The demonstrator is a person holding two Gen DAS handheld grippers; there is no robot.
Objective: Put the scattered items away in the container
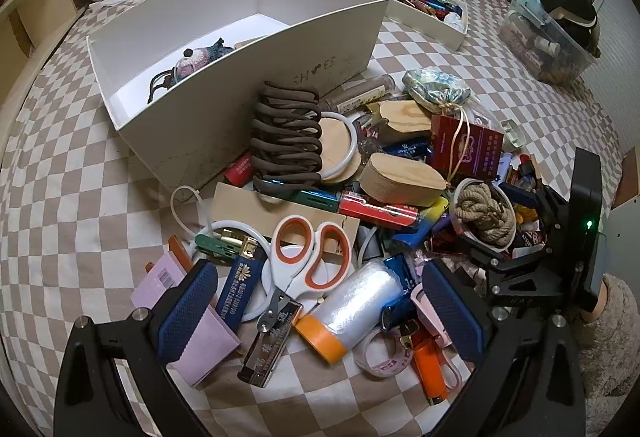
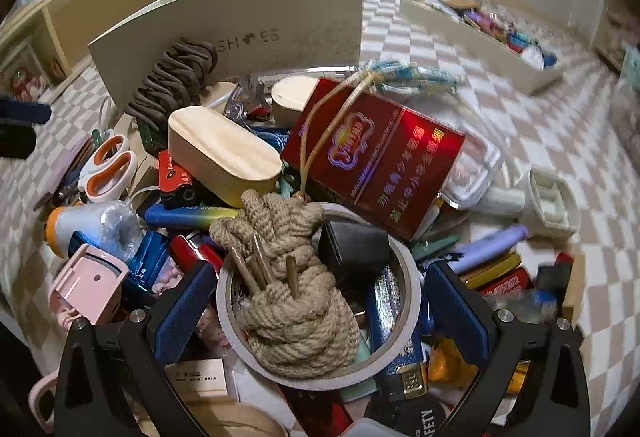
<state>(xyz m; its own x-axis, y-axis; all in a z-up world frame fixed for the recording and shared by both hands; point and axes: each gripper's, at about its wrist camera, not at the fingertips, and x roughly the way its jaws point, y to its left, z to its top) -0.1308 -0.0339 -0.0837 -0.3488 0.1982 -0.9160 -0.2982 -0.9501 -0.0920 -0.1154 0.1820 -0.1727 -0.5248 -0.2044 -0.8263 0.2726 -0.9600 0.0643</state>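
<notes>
One crocheted toy (image 1: 202, 57) in box (image 1: 168, 125) — left view only

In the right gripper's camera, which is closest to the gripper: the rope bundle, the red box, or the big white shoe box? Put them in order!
From the right gripper:
1. Rope bundle, right between the open fingers, sitting in a tape ring.
2. Red box, just beyond the rope, slightly to the right.
3. White shoe box, farthest, standing at the back left of the pile.
</notes>
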